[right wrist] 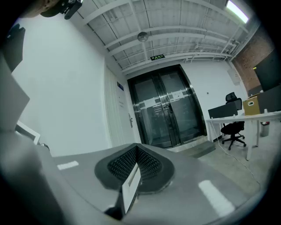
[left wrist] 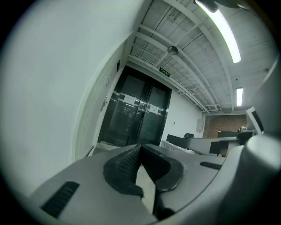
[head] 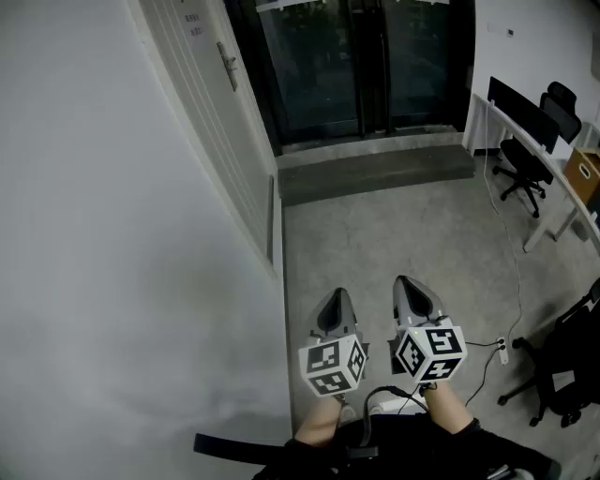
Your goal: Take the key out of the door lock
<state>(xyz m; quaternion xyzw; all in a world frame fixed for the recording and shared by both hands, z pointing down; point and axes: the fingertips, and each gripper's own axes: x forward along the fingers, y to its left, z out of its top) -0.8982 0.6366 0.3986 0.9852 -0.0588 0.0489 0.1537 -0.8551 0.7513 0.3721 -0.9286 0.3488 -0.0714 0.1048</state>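
The left claw [left wrist: 140,147] is sitting closed, its ribbed black pads meeting at the tips with nothing caught between them. The right claw [right wrist: 137,147] is likewise pressed together and empty. Both are hanging low at the bottom centre of the head view, over the grey concrete floor [head: 403,225].

The white panelled door [head: 211,103] is standing in the upper left of that view, well apart from both claws, with its metal lever handle [head: 228,66] showing near the top. The lock should be lying by that handle, but the key is too small to make out in any view.

By my reading the task is only at the approach, with no reach begun. The next move is calling for a walk up to the door, one claw opening and then pinching the key head squarely, so it can come out straight.

A paper notice [head: 192,23] is hanging high on the door, and a green exit sign [right wrist: 157,57] is glowing above the dark glass double doors [head: 356,66]. Neither is legible.
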